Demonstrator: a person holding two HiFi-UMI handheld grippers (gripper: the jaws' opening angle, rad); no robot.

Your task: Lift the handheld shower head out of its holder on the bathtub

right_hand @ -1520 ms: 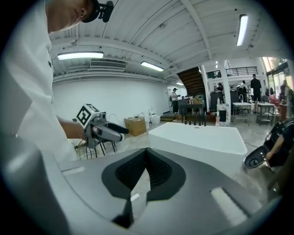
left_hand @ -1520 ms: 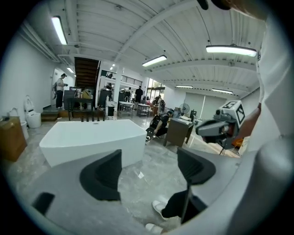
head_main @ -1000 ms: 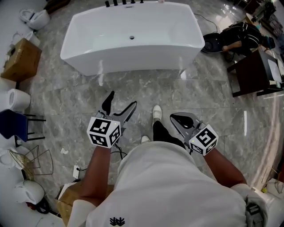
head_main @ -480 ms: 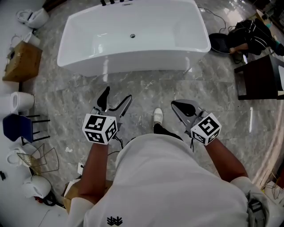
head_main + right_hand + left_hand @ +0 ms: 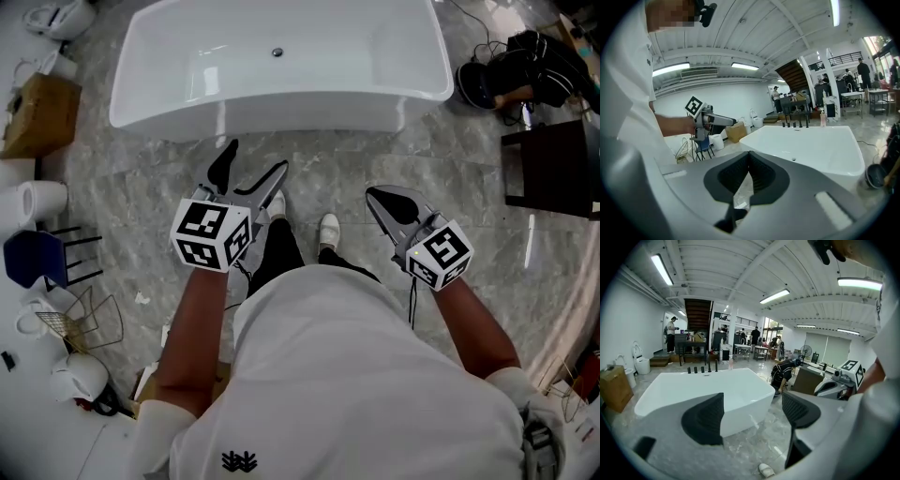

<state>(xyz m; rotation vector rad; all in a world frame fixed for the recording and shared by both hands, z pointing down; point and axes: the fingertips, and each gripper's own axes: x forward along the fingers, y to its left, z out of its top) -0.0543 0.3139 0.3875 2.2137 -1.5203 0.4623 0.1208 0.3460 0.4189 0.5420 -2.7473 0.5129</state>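
Left gripper [image 5: 255, 157] hangs wide open with only floor between its jaws, which have just eased slightly closer; right gripper [image 5: 372, 194] is closed and holds nothing. In the head view both sit nearer the bathtub [image 5: 309, 114]'s near wall than 1 second ago, and its far rim has slid off the top edge. A drain [image 5: 277, 52] sits in the white basin.

Left gripper view: black fittings [image 5: 703, 369] line the far rim, and the shower head cannot be told apart among them.

Right gripper view: the pads meet.

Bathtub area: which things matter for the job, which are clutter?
Job: white freestanding bathtub; row of black fittings on its far rim; open left gripper; shut right gripper.
Clutter: brown cardboard box; blue chair; wire basket; dark side table.
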